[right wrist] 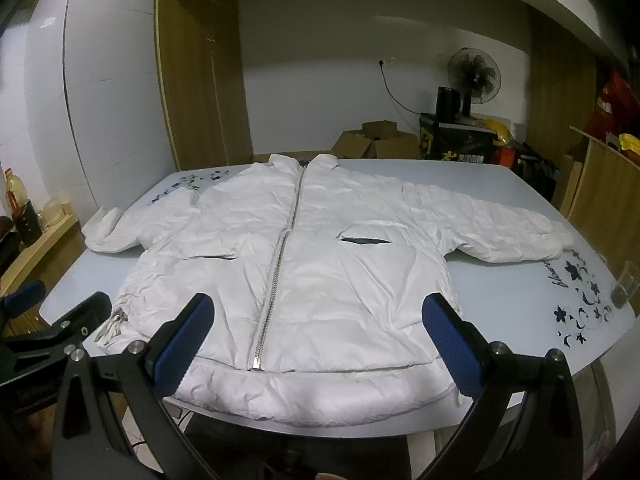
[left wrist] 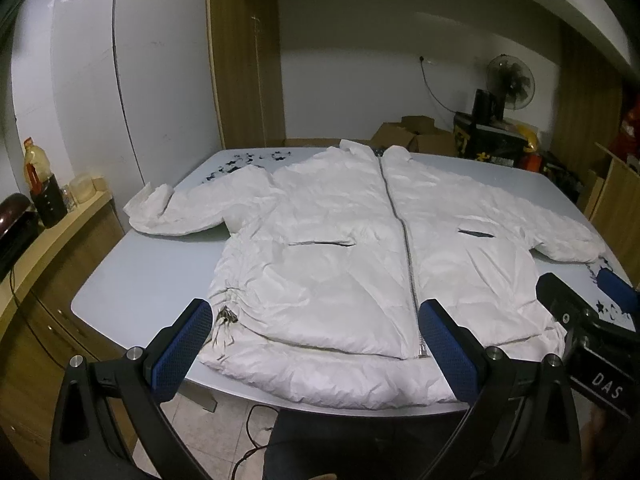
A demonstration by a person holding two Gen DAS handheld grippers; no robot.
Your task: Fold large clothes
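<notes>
White puffy zip-front jacket lies flat, front up, sleeves spread, on the pale blue-grey table, just ahead of both grippers. Left gripper wide open, empty, above the hem's left half; right gripper same, above the right half (neither touches fabric). Probably light, soft, slippery shell, springy fill. Best pinch at sleeve cuffs or hem corners.
</notes>
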